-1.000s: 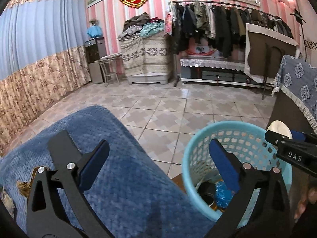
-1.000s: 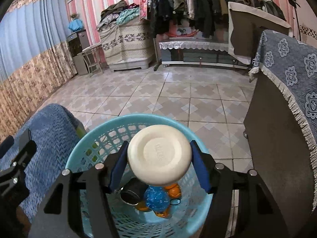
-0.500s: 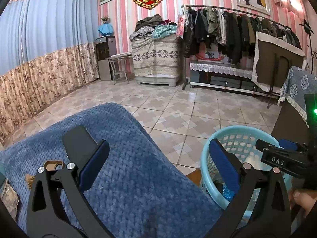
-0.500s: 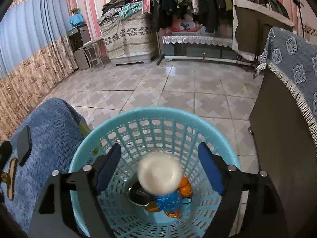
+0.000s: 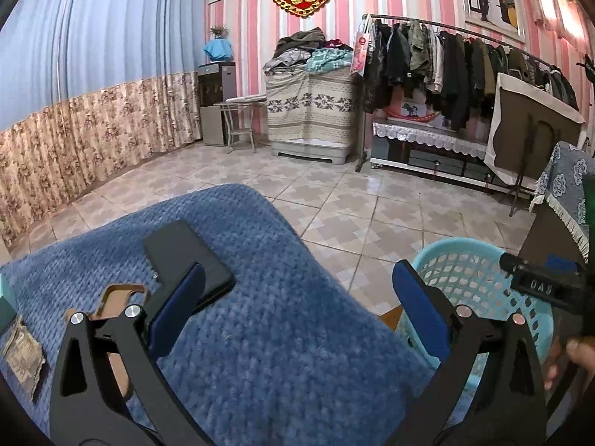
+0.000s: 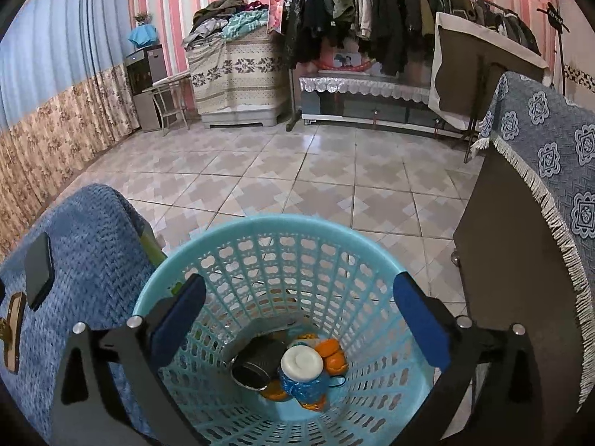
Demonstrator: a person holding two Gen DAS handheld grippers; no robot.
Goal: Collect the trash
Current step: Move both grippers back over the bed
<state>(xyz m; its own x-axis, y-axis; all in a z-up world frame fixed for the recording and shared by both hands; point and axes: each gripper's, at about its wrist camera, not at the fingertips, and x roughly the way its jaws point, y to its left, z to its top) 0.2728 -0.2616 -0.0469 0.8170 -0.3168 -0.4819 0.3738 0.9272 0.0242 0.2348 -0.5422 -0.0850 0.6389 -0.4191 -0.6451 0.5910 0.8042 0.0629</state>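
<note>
Item: white round lid [image 6: 301,363], now released, lying atop trash pile in turquoise basket [image 6: 260,228], 6 o'clock of my right claw [image 6: 297,310]. Claw jaws opening wide, nothing between. Left claw [image 5: 295,306] empty, spread over blue blanket [image 5: 267,334]. Remaining: wrapper [image 5: 22,353], 9 o'clock.

Right gripper [image 6: 297,304] fingers opening, empty; left gripper [image 5: 293,297] spread wide.

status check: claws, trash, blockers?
Right claw opening over basket, nothing between pads. White lid lies on trash inside. Left claw open, empty, above blue blanket. No blockers.
</note>
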